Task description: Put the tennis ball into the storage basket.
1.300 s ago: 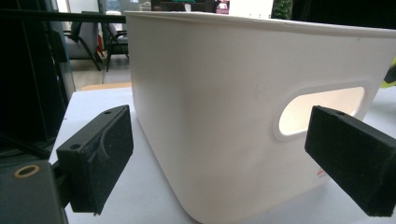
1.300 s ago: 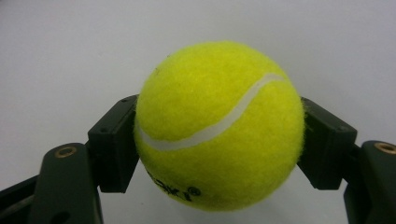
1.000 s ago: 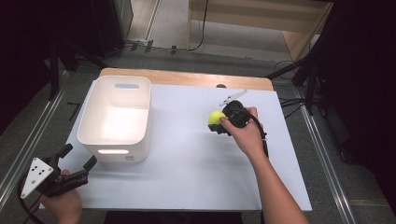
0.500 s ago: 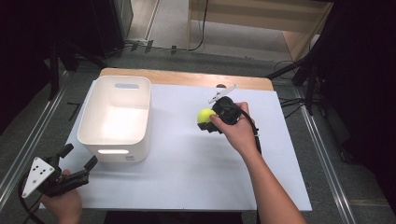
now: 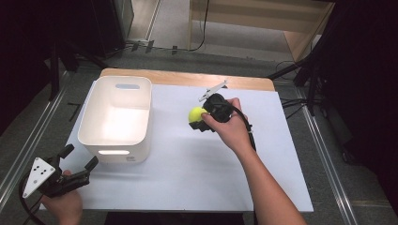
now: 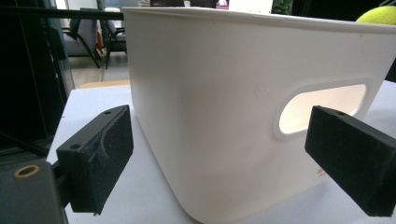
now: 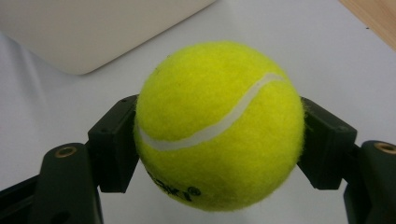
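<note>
A yellow tennis ball (image 5: 195,115) (image 7: 219,126) hangs above the white table top, pinched from both sides by my right gripper (image 5: 201,119) (image 7: 219,140), which is shut on it. The ball is to the right of a white plastic bin (image 5: 117,117) (image 6: 233,107) that has a handle slot in its near wall. My left gripper (image 5: 77,161) (image 6: 224,163) rests at the table's front left corner, open, with its jaws wide apart and pointing at the bin's near wall. The ball's top also peeks over the bin's rim (image 6: 380,14) in the left gripper view.
The white table cover (image 5: 197,183) lies over a wooden top whose far edge (image 5: 187,78) shows behind the bin. Metal rails (image 5: 328,154) run along both sides of the table. Cables lie on the floor beyond it.
My right gripper has carried the ball to the left, toward the bin, and lifted it a little. The left gripper has stayed put.
</note>
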Available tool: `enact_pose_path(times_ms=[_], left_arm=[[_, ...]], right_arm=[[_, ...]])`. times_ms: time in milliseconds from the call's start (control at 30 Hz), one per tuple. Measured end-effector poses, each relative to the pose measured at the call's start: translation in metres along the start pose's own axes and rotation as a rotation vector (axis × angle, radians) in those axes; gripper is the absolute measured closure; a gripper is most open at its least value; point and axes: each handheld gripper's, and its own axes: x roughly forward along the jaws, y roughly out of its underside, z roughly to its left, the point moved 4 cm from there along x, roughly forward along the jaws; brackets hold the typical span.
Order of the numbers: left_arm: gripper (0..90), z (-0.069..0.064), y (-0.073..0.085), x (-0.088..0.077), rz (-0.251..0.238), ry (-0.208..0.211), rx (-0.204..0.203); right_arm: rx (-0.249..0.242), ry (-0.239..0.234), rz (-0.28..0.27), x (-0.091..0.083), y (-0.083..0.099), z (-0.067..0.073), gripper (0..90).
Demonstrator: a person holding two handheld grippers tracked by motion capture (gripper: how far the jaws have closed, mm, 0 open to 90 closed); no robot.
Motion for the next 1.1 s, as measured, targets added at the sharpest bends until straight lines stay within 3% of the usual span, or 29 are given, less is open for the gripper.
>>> enact_pose_path(times_ms=[200, 367, 533, 667, 1100], left_arm=[[7.8, 0.001, 0.0, 0.0, -0.003, 0.004, -0.003], [7.8, -0.006, 0.001, 0.004, 0.033, -0.008, 0.054], [7.8, -0.003, 0.001, 0.004, 0.023, -0.007, 0.035], [7.8, -0.005, 0.001, 0.004, 0.037, -0.01, 0.053], [7.8, -0.005, 0.001, 0.004, 0.032, -0.006, 0.046]], right_arm=[[-0.011, -0.01, 0.005, 0.009, -0.006, 0.006, 24.1], [-0.024, -0.025, -0.005, 0.015, -0.016, 0.015, 24.1], [-0.05, -0.043, -0.004, 0.019, -0.026, 0.021, 24.1], [-0.06, -0.052, -0.007, 0.021, -0.031, 0.025, 24.2], [-0.085, -0.067, -0.018, 0.018, -0.049, 0.033, 24.2]])
